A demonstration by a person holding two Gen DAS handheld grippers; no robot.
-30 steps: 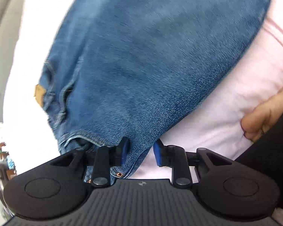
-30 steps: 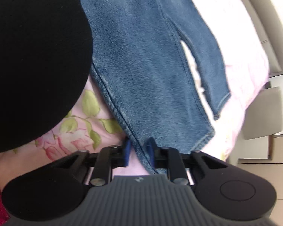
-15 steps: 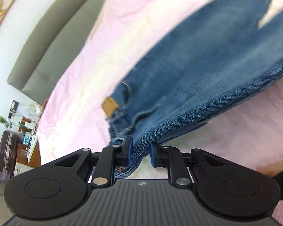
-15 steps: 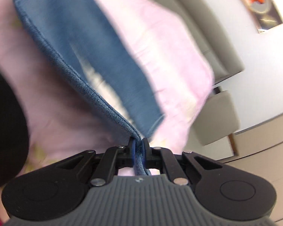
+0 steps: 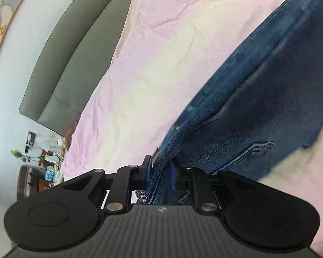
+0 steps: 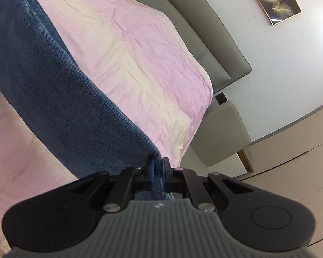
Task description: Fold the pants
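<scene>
Over the bed [image 5: 161,64]: pants [image 5: 258,99] hanging, soft, heavy
Left tool [image 5: 160,172]: clamped on thick waistband
Right tool [image 6: 158,172]: pinched tight on hem
Best hold: seams

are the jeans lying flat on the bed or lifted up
Lifted. The jeans hang taut above the pink bedsheet, clamped at the waistband by the left gripper and at the other end by the right gripper.

Pants [image 5: 258,99] hang between the two claws over the bedsheet [image 5: 161,53], headboard [image 5: 71,53] behind
</scene>
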